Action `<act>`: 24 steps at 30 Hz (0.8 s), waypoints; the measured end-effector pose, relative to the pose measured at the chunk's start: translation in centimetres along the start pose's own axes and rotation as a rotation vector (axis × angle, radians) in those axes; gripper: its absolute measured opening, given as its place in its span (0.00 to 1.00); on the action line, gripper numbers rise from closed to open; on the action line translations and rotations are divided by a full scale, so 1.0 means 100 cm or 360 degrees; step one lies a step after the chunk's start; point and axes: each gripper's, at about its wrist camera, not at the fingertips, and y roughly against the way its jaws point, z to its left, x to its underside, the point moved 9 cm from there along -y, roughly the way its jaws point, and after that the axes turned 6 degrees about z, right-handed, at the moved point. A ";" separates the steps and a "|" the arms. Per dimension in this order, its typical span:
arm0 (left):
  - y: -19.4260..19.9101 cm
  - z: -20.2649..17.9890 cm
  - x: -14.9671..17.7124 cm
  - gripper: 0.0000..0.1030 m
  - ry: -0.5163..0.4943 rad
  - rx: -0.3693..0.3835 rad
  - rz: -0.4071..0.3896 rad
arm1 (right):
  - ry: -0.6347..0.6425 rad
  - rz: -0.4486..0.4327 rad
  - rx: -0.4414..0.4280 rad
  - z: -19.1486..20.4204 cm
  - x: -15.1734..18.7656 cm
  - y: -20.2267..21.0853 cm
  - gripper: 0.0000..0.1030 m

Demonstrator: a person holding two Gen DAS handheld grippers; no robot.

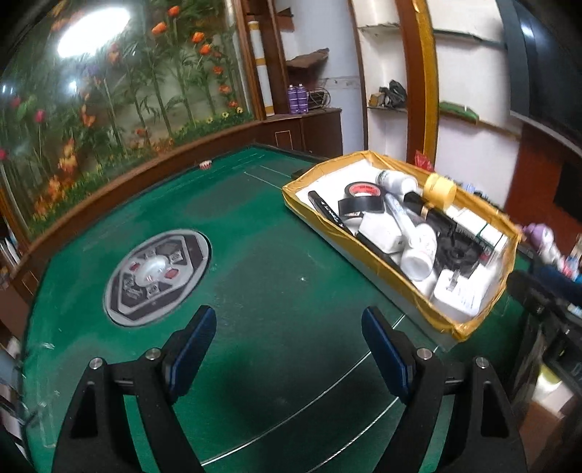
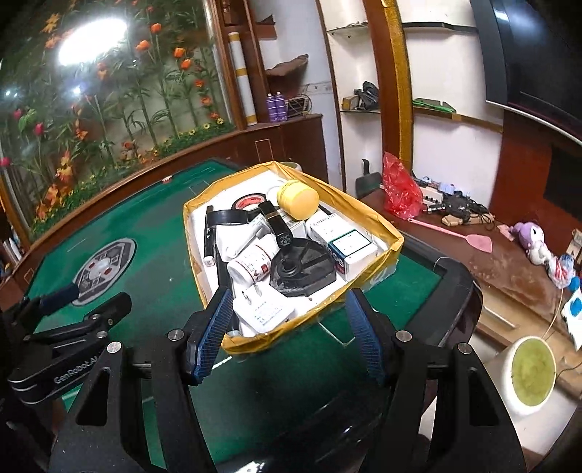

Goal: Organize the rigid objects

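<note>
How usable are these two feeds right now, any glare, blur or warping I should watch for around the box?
Left wrist view: a lamp glares off the flower panel, the right edge is smeared, the box is sharp, and a shadow lies between the open left gripper fingers. Right wrist view: the same glare top left, the box crisp, the table rim bowed by the fisheye.

The counter (image 2: 152,218) is covered in green felt. The box (image 2: 385,233) is edged in yellow tape. The tape roll (image 1: 360,198) is black.
</note>
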 end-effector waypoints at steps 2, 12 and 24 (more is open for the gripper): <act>0.001 -0.006 0.001 0.80 -0.0036 -0.0008 -0.0007 | 0.0014 0.0009 -0.0016 -0.001 0.000 -0.002 0.63; 0.001 -0.009 0.001 0.80 -0.0078 -0.0057 -0.0019 | 0.0098 0.0056 -0.0085 0.011 0.005 -0.010 0.64; -0.002 -0.011 0.002 0.80 -0.0086 -0.0075 0.0004 | 0.0118 0.0067 -0.0118 0.016 0.004 -0.016 0.64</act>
